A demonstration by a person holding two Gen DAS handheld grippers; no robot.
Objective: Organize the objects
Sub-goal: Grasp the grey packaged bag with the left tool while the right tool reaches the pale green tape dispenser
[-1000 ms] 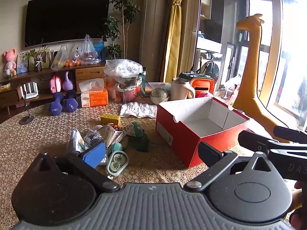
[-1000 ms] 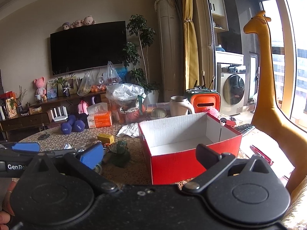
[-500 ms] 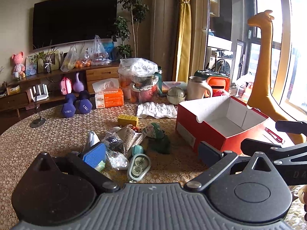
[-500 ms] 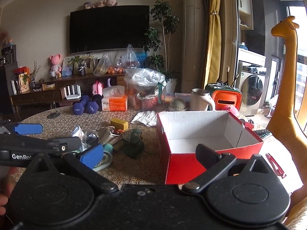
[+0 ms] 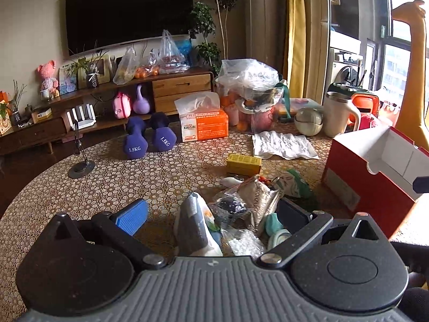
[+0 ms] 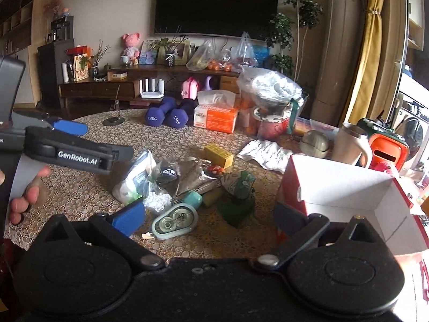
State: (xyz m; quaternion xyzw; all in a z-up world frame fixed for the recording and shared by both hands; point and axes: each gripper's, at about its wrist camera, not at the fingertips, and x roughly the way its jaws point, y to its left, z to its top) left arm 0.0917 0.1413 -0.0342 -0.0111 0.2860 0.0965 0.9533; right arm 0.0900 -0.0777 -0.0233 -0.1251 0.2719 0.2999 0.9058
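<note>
On the lace-patterned round table (image 6: 88, 196), the left gripper (image 5: 211, 214) hangs with jaws spread wide and empty over a white-and-grey foil pouch (image 5: 195, 222) at the left edge of the clutter pile. The pouch looks light, soft and crinkly, probably slippery; pinching its sealed upper edge seems safest. To the right, the right gripper (image 6: 209, 214), jaws likewise apart, faces a mint-green correction-tape dispenser (image 6: 175, 221). Farthest right sits the open red cardboard box (image 6: 348, 196), empty.

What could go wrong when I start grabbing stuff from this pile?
The small items overlap, so the open left gripper may snag a crinkly bag and drag its neighbours along. The loose white beads could scatter. The red box sits close by, so a wide swing may knock it.
</note>
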